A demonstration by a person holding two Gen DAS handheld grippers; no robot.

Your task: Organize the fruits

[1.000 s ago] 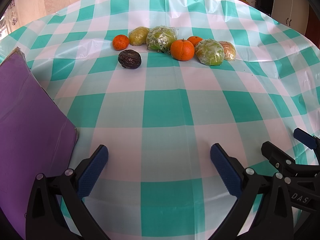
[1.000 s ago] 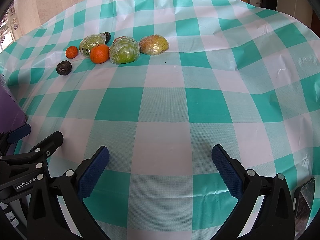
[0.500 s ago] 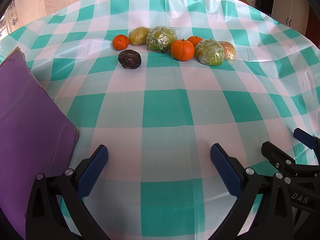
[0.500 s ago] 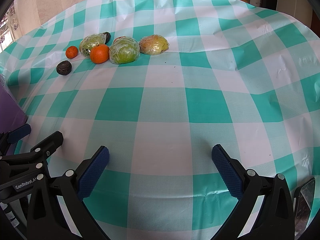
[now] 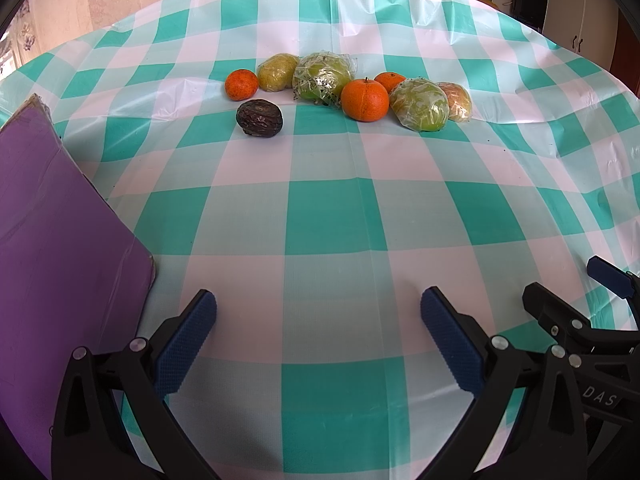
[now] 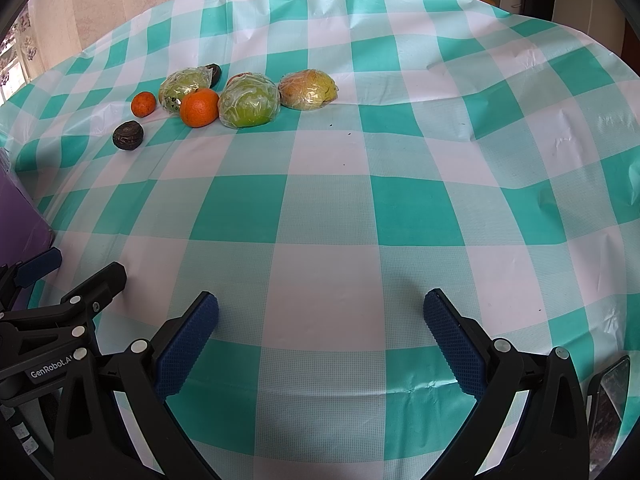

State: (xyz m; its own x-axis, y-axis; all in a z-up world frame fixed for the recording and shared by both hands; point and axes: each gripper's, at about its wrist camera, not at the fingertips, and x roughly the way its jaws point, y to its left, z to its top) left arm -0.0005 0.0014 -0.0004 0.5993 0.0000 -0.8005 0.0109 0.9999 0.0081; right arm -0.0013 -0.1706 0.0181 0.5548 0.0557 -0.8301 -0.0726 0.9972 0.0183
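We see the checked tablecloth (image 5: 320, 220) with a purple board (image 5: 60, 240) at left | fruits (image 5: 344, 88) clustered at far side, none sorted, we judge | left gripper (image 5: 318, 312) and right gripper (image 6: 320, 312) both spread apart, empty, well short of them

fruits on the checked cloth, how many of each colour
orange: 3
green, in clear wrap: 2
yellowish: 2, and one in clear wrap
dark brown: 2, and one mostly hidden behind a wrapped one
total: 9
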